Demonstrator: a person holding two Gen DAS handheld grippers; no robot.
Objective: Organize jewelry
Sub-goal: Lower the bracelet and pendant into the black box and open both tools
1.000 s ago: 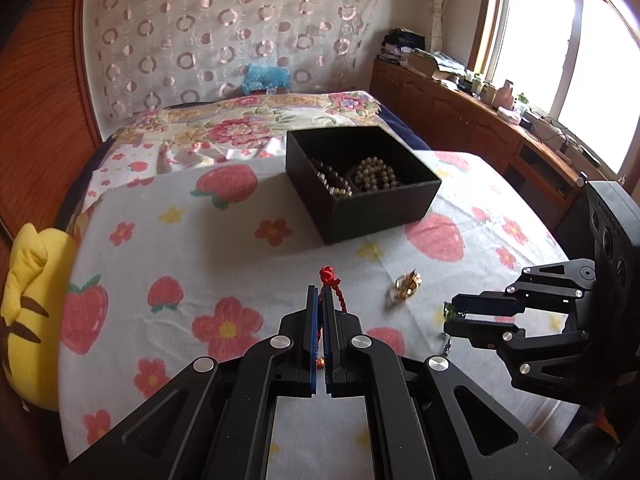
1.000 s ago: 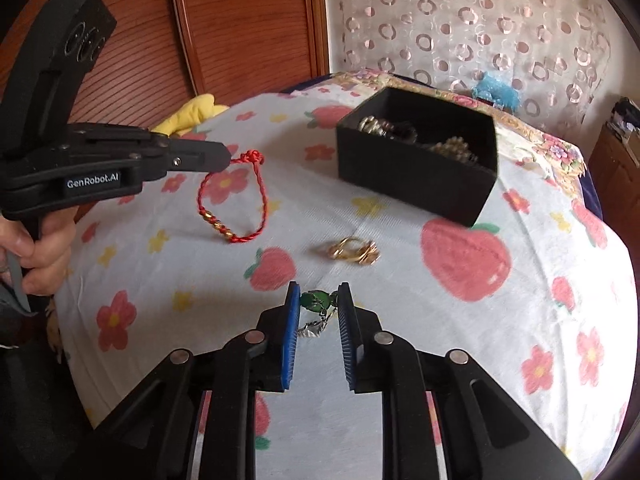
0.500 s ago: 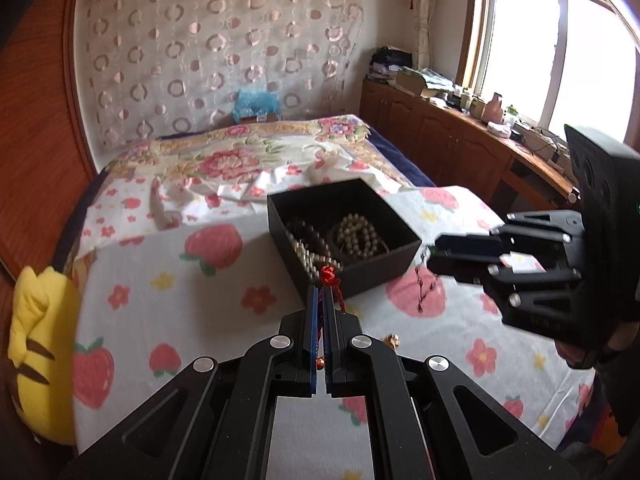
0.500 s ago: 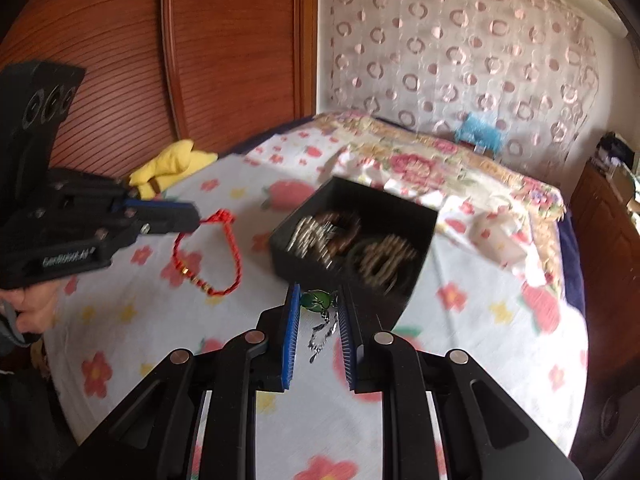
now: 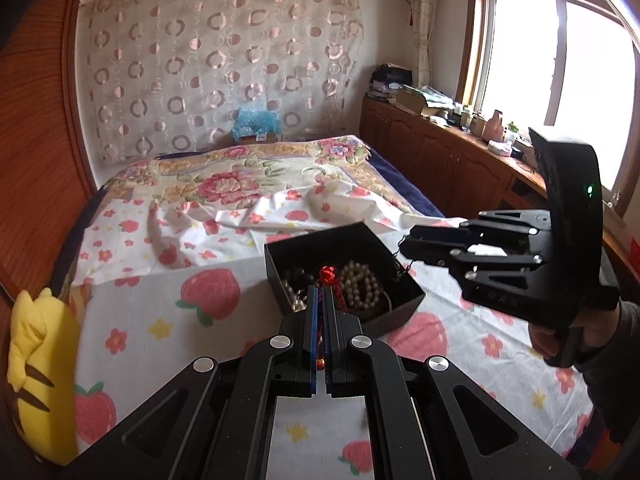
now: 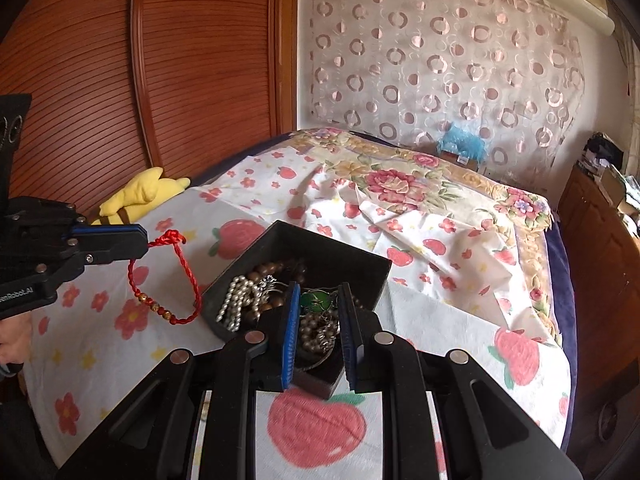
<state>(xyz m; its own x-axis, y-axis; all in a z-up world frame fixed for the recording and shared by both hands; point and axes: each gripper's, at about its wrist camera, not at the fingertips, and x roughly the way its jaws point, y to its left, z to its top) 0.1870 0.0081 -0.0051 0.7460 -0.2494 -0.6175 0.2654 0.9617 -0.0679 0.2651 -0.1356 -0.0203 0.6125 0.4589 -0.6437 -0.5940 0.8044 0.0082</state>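
Red bracelet (image 6: 162,280) in left claw (image 6: 140,242), lower loop hidden from left cam.

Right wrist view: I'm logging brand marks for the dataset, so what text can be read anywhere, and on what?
"enRobot.AI", cut off by the frame edge, in white on the side of the left gripper.
Faint raised letters on the right gripper body in the left wrist view: too dim to read.
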